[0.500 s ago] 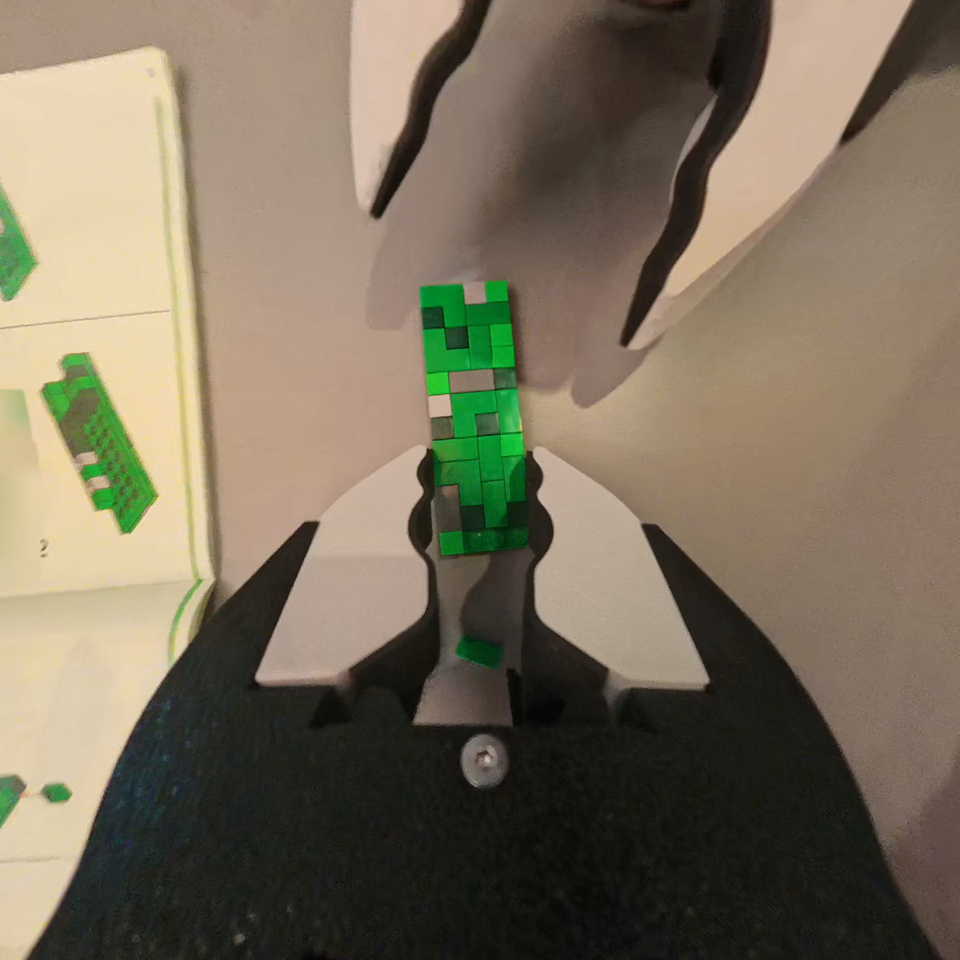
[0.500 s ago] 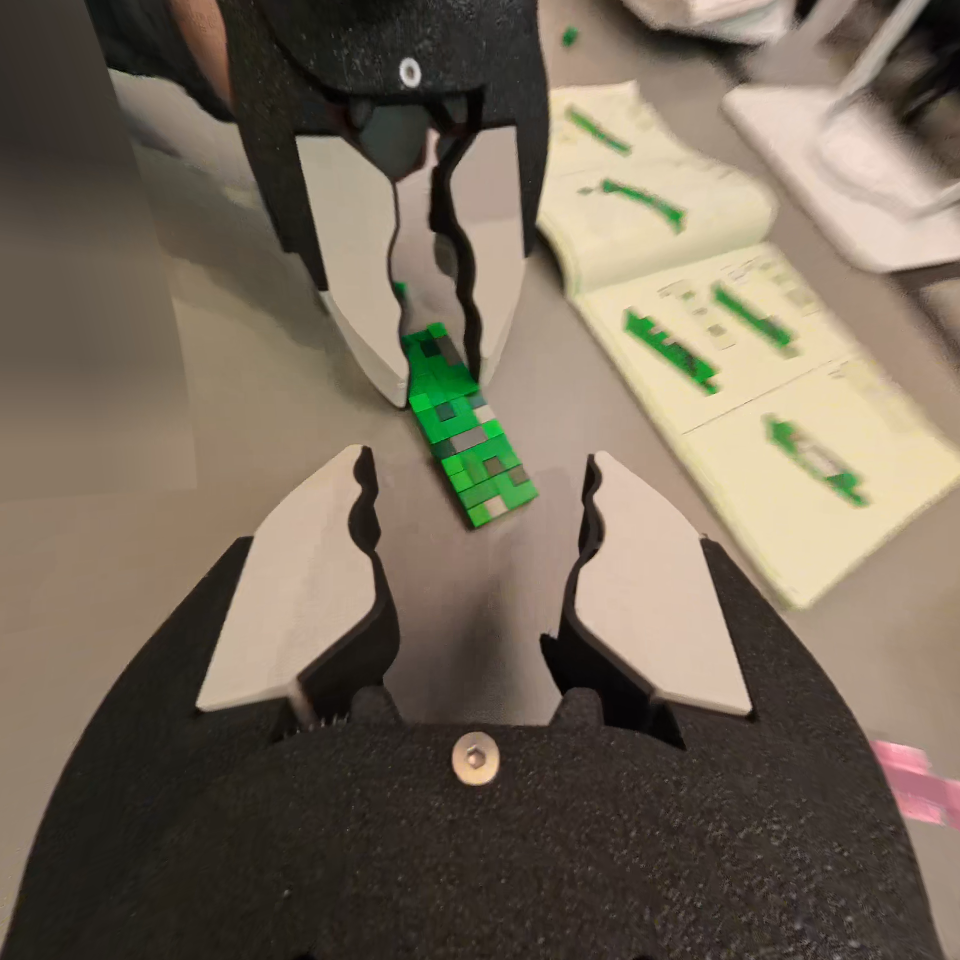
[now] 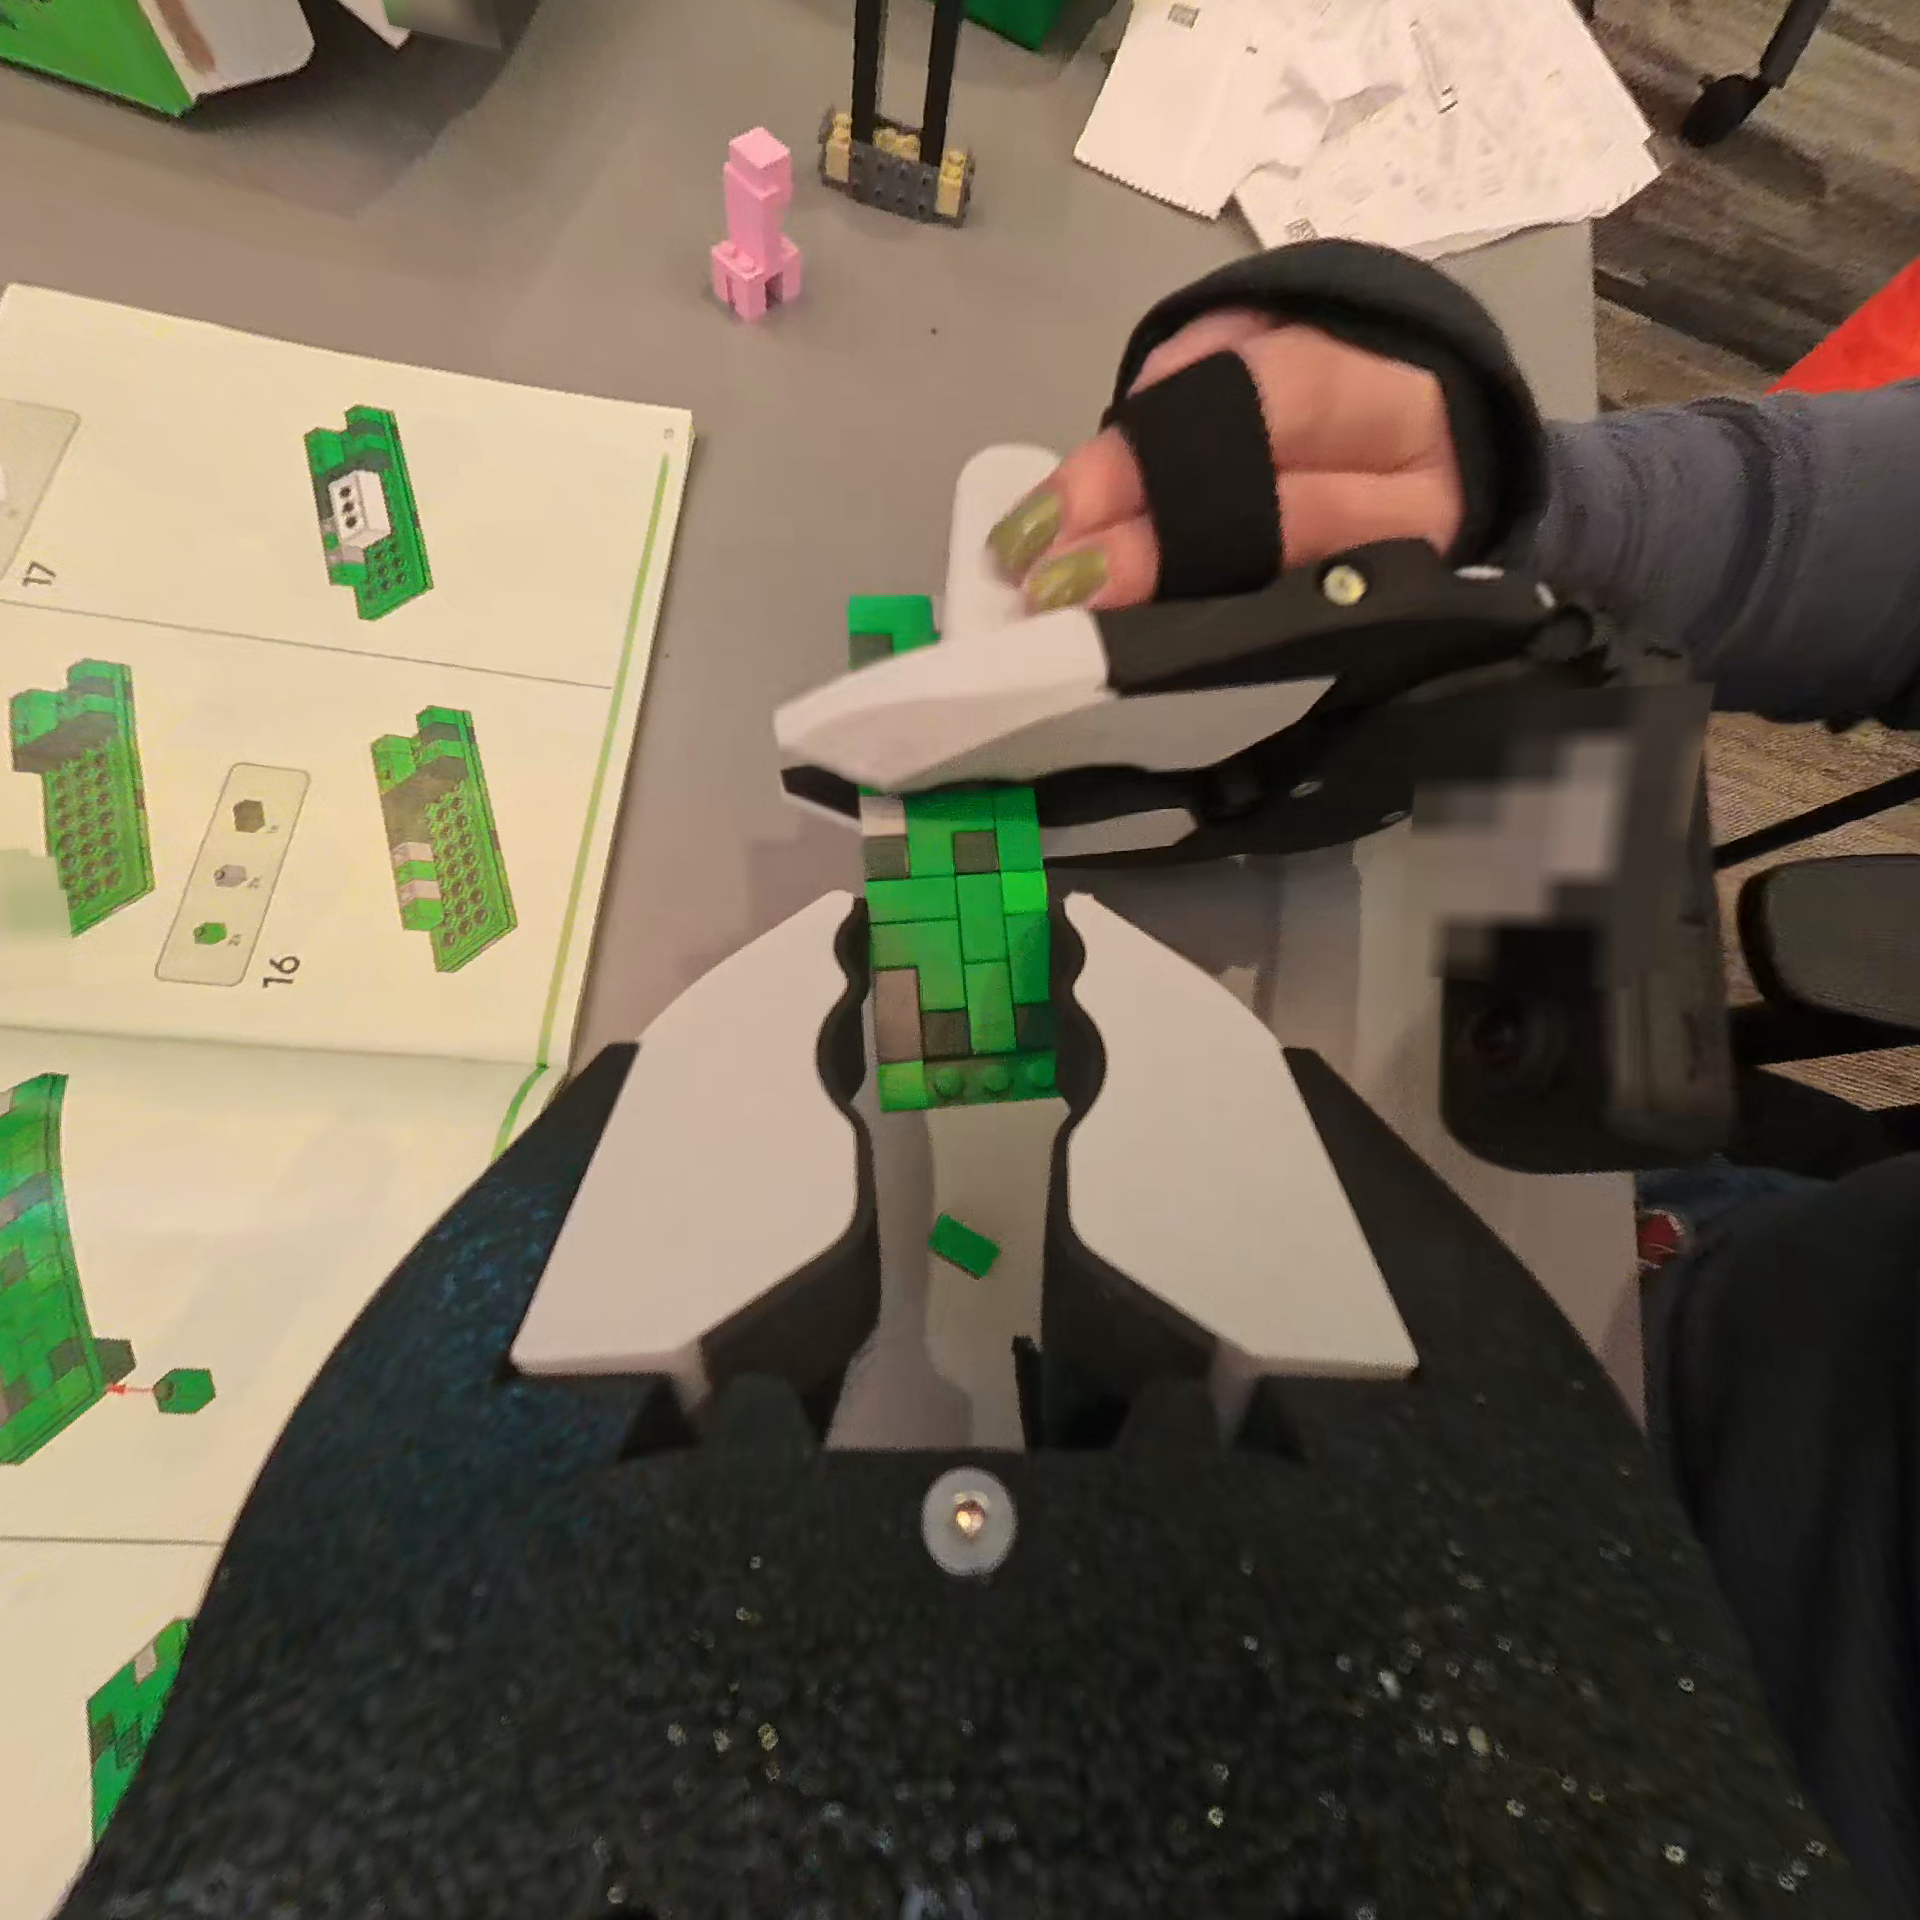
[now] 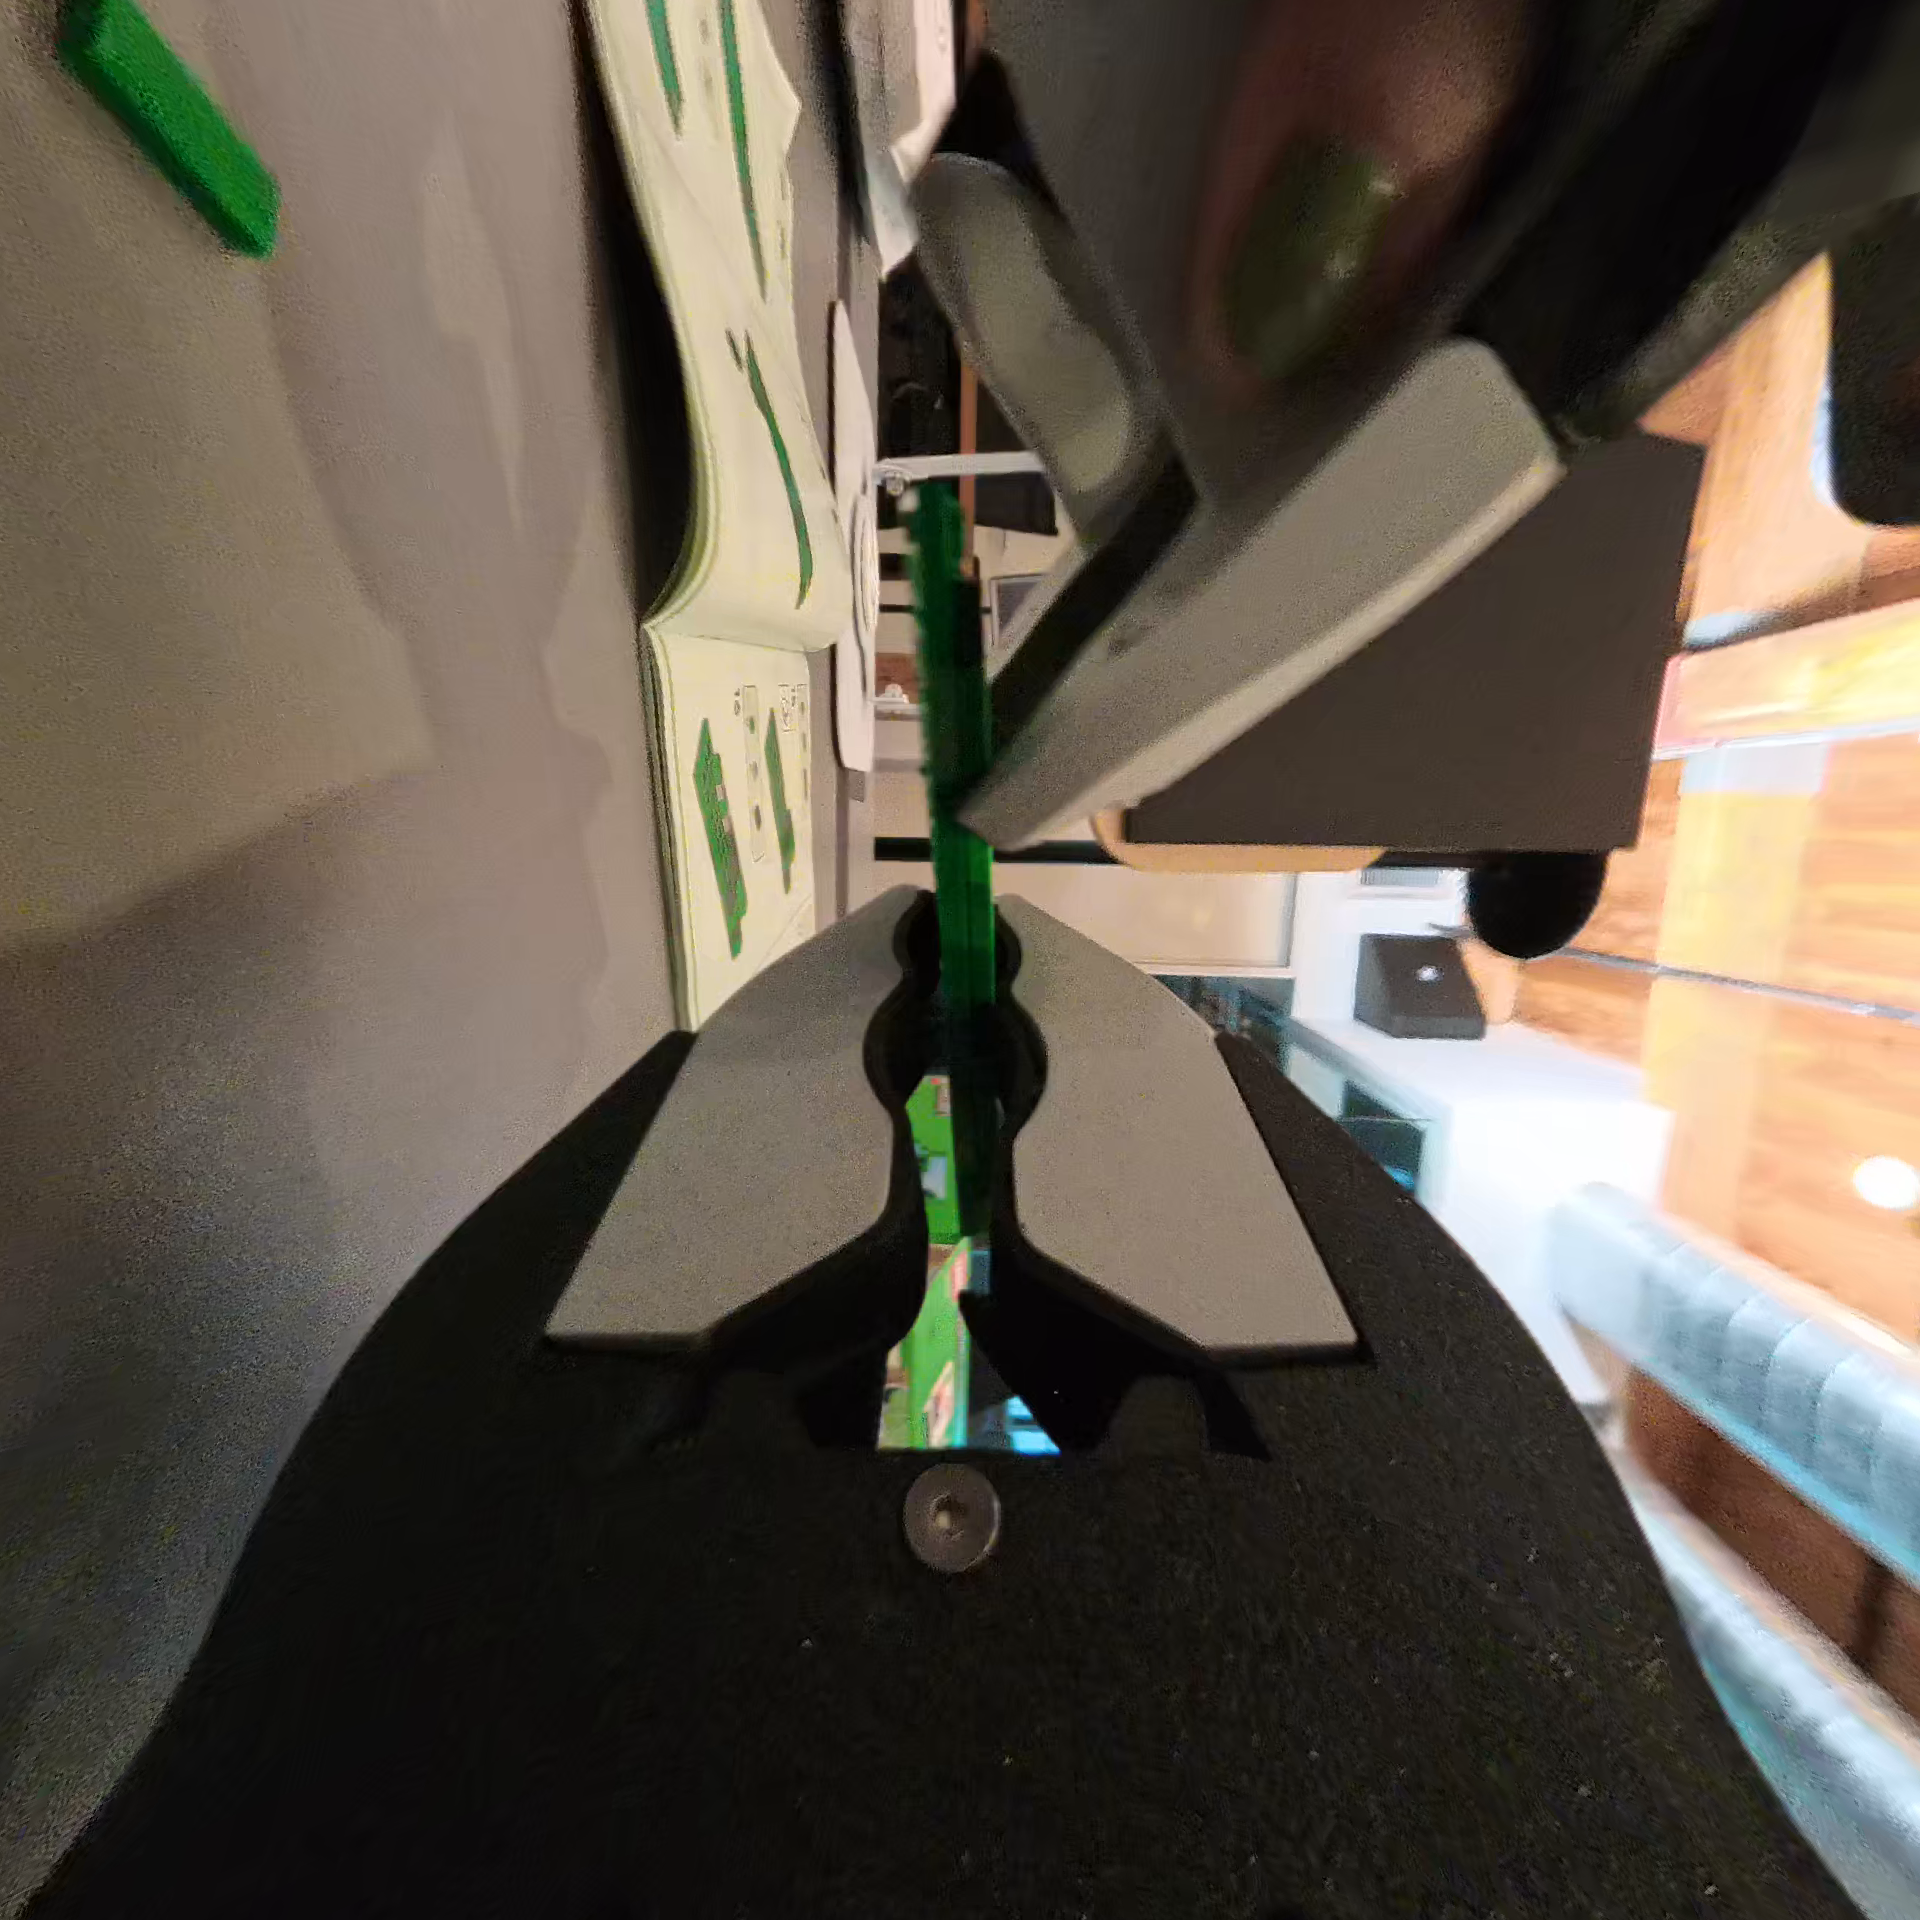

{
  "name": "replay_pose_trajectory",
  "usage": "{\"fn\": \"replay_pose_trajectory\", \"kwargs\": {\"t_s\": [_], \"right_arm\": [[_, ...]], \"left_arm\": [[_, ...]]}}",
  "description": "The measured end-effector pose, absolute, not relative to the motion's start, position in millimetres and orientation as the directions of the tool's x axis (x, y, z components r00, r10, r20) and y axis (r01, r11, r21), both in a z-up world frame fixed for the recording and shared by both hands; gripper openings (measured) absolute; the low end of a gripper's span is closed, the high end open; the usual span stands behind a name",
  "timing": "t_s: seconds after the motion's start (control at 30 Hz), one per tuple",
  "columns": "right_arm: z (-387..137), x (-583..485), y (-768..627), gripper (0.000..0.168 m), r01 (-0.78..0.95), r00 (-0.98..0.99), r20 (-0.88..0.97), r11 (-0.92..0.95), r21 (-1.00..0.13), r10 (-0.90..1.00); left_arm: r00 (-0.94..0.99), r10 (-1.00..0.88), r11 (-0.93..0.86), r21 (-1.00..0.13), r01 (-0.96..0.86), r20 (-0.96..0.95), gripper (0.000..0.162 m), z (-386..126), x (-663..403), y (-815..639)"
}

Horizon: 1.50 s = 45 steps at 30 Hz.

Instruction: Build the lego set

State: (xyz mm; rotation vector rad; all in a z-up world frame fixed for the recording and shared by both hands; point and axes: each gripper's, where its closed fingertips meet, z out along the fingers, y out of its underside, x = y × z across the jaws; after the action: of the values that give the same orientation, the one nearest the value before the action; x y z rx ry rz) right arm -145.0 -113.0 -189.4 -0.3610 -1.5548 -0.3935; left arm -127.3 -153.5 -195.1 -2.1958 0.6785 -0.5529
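Between your left gripper's (image 3: 961, 997) grey fingers sits the flat green-and-grey tiled lego panel (image 3: 961, 935), pinched by its side edges. Just beyond, your right gripper (image 3: 831, 774) crosses from the right, clamped on the panel's faces; farther left lies the open instruction booklet (image 3: 312, 727).

Even indoor light is seen in the left wrist view, with soft shadows cast on the worktop (image 3: 540, 187). The right wrist view is rolled sideways, motion-blurred, bright at right; edges are bent.
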Motion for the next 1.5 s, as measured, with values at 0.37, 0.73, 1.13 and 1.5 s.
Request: {"fn": "replay_pose_trajectory", "kwargs": {"t_s": [0.37, 0.73, 1.13, 1.5], "right_arm": [[-205.5, -146.3, -110.7, 0.006, 0.443, -0.057, 0.997, 0.894, 0.073, -0.054], [-213.9, -147.5, -108.5, 0.006, 0.456, -0.096, 0.993, 0.884, 0.099, -0.062], [-203.1, -161.6, -107.1, 0.006, 0.542, -0.056, 0.996, 0.836, 0.085, -0.064], [-201.6, -164.1, -111.1, 0.006, 0.529, -0.045, 0.998, 0.847, 0.056, -0.038]], "left_arm": [[0.518, -0.852, -0.348, -0.666, -0.66, -0.069, 0.04, -238.1, -156.9, -212.0], [0.497, -0.868, -0.373, -0.643, -0.669, -0.013, 0.015, -262.4, -151.3, -208.6], [0.853, -0.52, -0.471, -0.824, -0.314, -0.028, 0.015, -201.2, -170.4, -184.0], [0.85, -0.524, -0.553, -0.736, -0.39, -0.058, 0.015, -200.3, -173.7, -177.5]]}}
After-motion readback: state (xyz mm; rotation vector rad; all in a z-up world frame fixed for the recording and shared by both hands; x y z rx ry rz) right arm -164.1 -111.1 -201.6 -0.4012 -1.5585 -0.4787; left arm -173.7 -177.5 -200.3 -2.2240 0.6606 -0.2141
